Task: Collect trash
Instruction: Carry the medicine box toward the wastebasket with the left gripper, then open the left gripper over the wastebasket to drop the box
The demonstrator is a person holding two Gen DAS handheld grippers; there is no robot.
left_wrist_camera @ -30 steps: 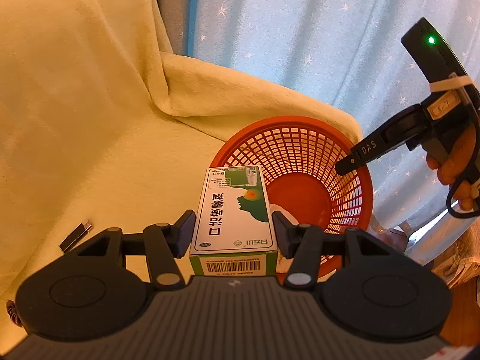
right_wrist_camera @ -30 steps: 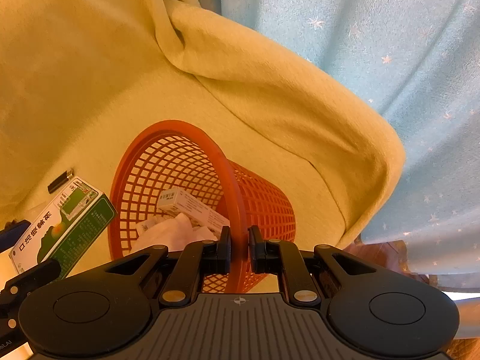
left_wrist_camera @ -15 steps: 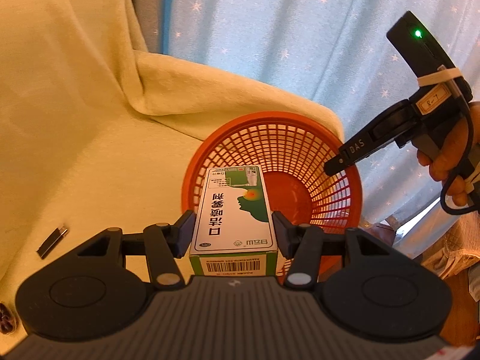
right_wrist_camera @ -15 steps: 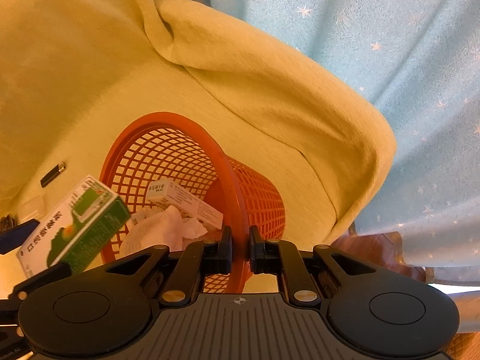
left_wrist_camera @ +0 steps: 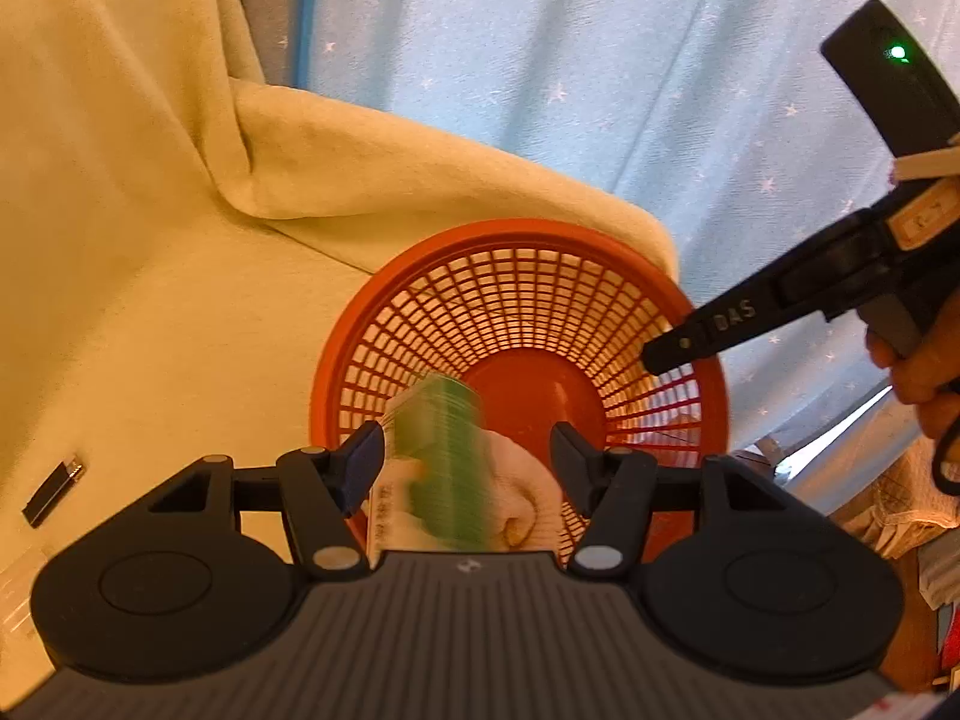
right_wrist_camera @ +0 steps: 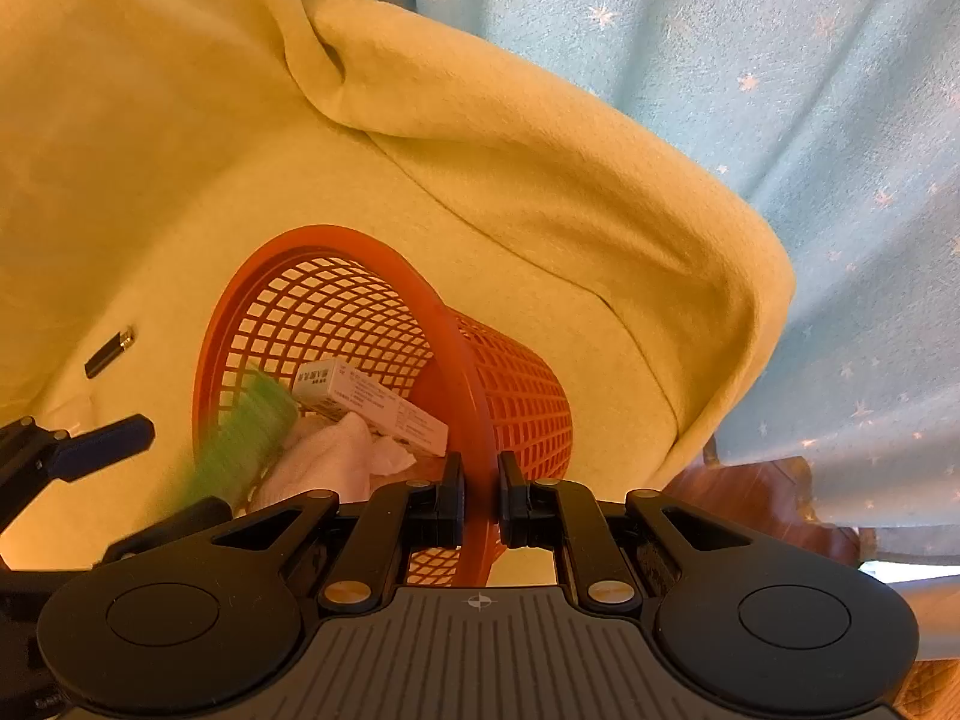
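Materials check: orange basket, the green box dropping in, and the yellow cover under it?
Orange basket: looks like moulded plastic, slightly glossy; thin regular lattice walls and a smooth solid rim.
Green box: probably printed cardboard; motion-blurred now, so the finish is unclear.
Yellow cover: soft fabric, matte and fuzzy like fleece; it drapes in rounded folds.
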